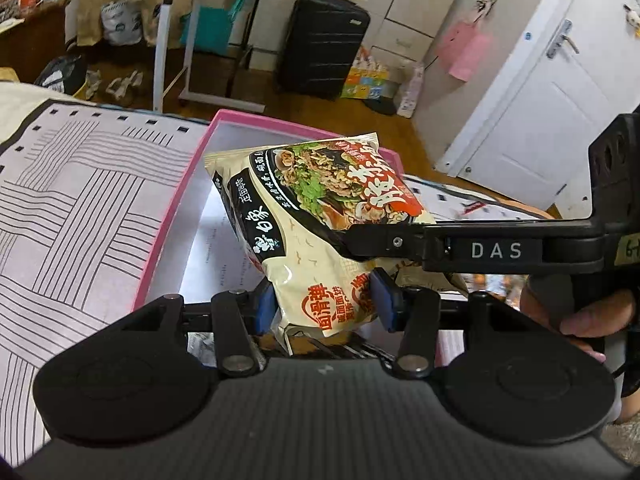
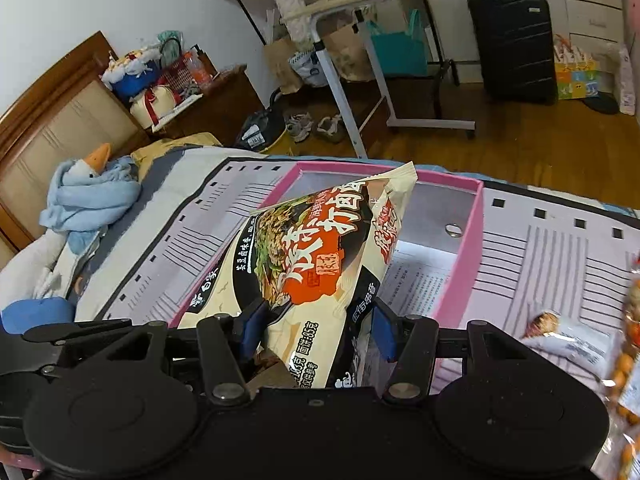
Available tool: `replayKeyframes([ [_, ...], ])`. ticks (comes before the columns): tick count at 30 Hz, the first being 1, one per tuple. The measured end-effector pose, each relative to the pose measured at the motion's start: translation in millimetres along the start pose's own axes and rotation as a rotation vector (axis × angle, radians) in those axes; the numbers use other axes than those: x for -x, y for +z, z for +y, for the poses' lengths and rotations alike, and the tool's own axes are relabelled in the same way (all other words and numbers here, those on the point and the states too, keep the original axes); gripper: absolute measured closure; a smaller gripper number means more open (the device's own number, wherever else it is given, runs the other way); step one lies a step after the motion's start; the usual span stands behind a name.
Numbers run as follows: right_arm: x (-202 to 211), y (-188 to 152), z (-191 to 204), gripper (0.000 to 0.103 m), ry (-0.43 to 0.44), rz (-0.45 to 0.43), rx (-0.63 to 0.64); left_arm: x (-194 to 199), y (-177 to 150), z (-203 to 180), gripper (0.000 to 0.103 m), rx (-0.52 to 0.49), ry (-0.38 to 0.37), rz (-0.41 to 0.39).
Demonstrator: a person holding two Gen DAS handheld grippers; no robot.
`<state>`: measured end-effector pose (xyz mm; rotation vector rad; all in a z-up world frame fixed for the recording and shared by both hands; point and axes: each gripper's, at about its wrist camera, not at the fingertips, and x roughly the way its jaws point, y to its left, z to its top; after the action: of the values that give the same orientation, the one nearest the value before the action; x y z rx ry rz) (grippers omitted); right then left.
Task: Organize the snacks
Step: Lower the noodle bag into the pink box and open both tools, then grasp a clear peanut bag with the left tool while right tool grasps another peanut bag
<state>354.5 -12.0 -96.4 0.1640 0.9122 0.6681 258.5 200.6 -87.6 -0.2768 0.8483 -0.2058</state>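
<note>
"What are the two grippers holding?"

"One big noodle packet [image 1: 304, 216]. The left gripper [image 1: 325, 304] pinches its bottom end between blue pads [image 1: 385, 300]. The right gripper [image 2: 316, 330] pinches the same packet too, and from the left camera you can see its black finger pressed on the packet's side."

"Where is the packet?"

"Up in the air, over the pink box [image 2: 464, 256]. The box sits on the bed cover [image 1: 80, 208] with the line pattern, near the bed's edge by the wood floor. The box is open, with a paper lying on its white bottom. I can see no snacks in it."

"So which step is this?"

"I think it is the carry step. The packet is above the near part of the box but not in it yet."

"What comes next?"

"Probably both hands go lower together, so the packet lies flat on the box's bottom. Then both sets of fingers must spread to let go. If only one lets go, the packet may swing."

"Anything else waiting?"

"Yes. More snack bags [image 2: 568, 340] lie on the cover near the right corner of the box."
</note>
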Motion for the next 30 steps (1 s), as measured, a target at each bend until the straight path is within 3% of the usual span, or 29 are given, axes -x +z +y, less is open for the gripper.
replayKeyframes([
  [5, -29.7, 0.8, 3.4, 0.042, -0.045, 0.059, 0.009, -27.9, 4.2, 21.8, 0.054, 0.1, 0.008, 0.104],
  [11, -13.3, -4.1, 12.8, 0.041, -0.104, 0.09, 0.044, -29.5, 1.2, 8.2, 0.049, 0.075, 0.098, 0.132],
  [13, 8.5, -8.6, 15.4, 0.034, -0.106, 0.056, 0.065, -17.8, 0.0, -1.4, 0.043, 0.033, 0.143, 0.108],
  [16, 46.1, -13.5, 15.3, 0.033, -0.096, 0.026, 0.07, 1.2, 1.2, -14.4, 0.041, -0.003, 0.154, 0.085],
  [19, 86.1, -20.6, 8.7, 0.032, -0.096, 0.001, 0.042, 30.0, -2.5, -29.2, 0.04, -0.02, 0.118, 0.04],
  [23, 141.4, -38.9, -2.8, 0.032, -0.161, -0.022, 0.06, 58.5, -9.2, -56.4, 0.04, -0.057, 0.078, 0.002],
  [30, 228.5, -70.4, -50.2, 0.03, -0.196, -0.076, -0.027, 77.1, -17.2, -127.5, 0.04, -0.151, -0.039, -0.013],
])
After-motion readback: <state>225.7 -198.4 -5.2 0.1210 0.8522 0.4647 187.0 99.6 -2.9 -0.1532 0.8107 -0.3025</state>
